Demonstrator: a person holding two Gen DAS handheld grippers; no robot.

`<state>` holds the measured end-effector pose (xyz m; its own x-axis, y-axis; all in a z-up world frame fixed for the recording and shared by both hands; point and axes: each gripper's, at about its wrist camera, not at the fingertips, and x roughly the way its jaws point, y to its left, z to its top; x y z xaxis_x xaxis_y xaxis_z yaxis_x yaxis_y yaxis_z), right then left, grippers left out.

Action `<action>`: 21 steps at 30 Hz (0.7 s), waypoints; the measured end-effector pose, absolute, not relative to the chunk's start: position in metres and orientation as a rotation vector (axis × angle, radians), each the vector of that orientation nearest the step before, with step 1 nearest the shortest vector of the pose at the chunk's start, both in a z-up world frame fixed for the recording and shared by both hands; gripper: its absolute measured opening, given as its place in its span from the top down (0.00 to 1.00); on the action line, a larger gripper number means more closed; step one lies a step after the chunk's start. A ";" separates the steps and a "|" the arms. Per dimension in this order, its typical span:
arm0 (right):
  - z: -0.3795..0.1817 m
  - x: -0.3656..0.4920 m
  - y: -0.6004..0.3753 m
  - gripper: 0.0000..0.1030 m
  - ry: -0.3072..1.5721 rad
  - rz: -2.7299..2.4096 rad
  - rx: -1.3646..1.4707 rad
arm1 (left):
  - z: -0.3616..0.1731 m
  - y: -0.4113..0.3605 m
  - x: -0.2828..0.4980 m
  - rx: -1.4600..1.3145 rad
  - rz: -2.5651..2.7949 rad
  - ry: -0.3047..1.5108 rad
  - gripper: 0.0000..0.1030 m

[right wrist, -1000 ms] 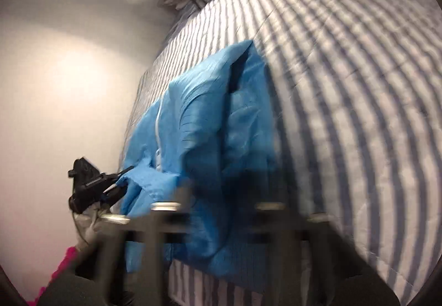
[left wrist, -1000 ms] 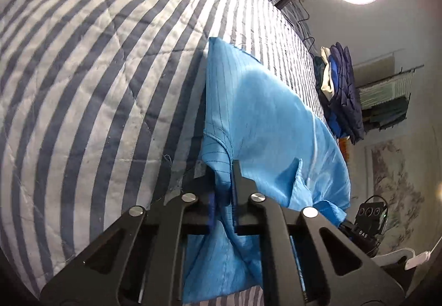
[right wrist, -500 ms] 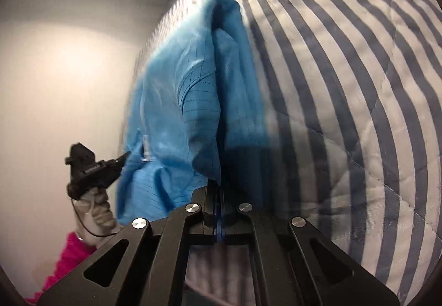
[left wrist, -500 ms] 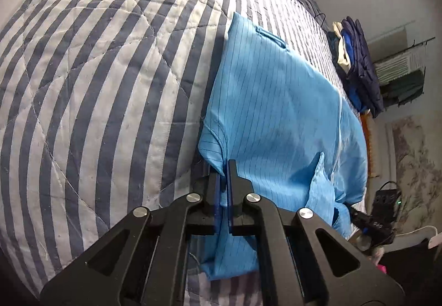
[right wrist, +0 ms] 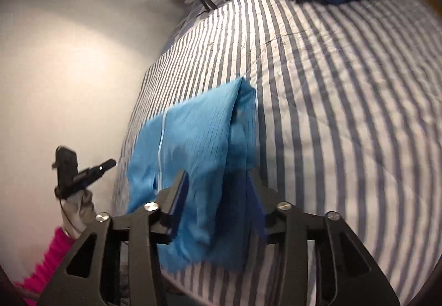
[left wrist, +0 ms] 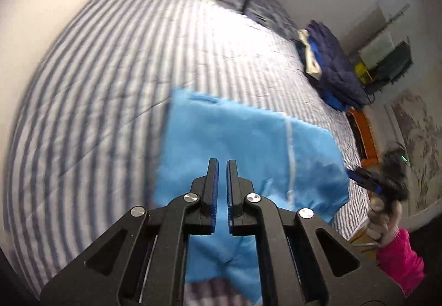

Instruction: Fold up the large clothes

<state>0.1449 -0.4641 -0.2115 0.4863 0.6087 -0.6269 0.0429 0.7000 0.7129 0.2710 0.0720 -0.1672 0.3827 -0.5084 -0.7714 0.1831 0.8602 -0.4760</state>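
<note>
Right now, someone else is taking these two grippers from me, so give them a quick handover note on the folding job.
Left gripper: jaws a narrow gap apart, nothing between them, poised above the blue garment.
Right gripper: jaws wide open with loose blue fabric draped between the fingers, not clamped.
Garment: lying on the striped bedspread near its front edge, partly folded; the right wrist view shows an extra layer still bunched and hanging over the edge.
Dark clothes pile: at the far side of the bed, untouched.
Left to do: flatten the bunched part and finish the fold.
</note>
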 end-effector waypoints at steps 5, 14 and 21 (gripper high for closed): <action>-0.247 0.194 -0.463 0.55 1.020 0.440 0.904 | -0.175 0.029 0.291 -0.262 -0.499 1.111 0.98; -0.241 0.235 -0.425 0.91 1.014 0.420 0.529 | -0.234 0.016 0.311 -0.225 -0.466 1.218 0.98; -0.225 0.216 -0.435 0.85 1.063 0.304 0.391 | -0.226 0.014 0.302 -0.150 -0.503 1.200 0.98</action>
